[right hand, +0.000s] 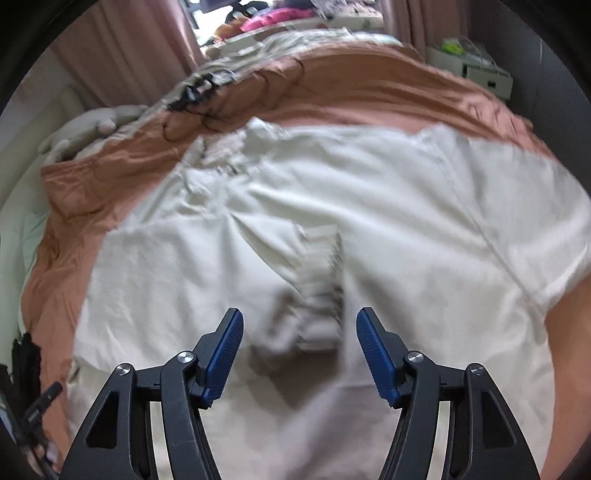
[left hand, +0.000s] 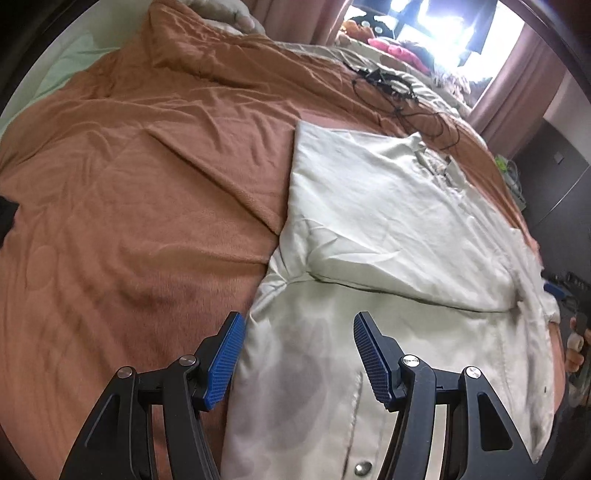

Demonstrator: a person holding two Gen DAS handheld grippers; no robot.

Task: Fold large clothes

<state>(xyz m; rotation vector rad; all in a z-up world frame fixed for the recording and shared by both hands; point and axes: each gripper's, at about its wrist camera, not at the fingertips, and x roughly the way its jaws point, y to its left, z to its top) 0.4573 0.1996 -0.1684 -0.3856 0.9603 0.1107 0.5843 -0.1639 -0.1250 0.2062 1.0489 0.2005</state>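
Observation:
A large cream-white jacket (left hand: pixel 388 229) lies spread on a brown blanket (left hand: pixel 129 184) on a bed, one sleeve folded across its body. My left gripper (left hand: pixel 299 332) is open and empty, hovering over the jacket's near left edge by a snap button (left hand: pixel 362 468). In the right wrist view the jacket (right hand: pixel 369 206) fills the middle, blurred, with a ribbed striped cuff (right hand: pixel 321 280) just ahead of my right gripper (right hand: pixel 300 332), which is open and empty above the cloth.
Black cables (left hand: pixel 391 88) lie on the blanket (right hand: pixel 351 88) beyond the jacket. A pillow and plush shape (right hand: pixel 92 125) sit at the bed's left. Pink curtains (right hand: pixel 122 55) and a bright window (left hand: pixel 443 29) stand behind. A white drawer unit (right hand: pixel 476 70) is at the right.

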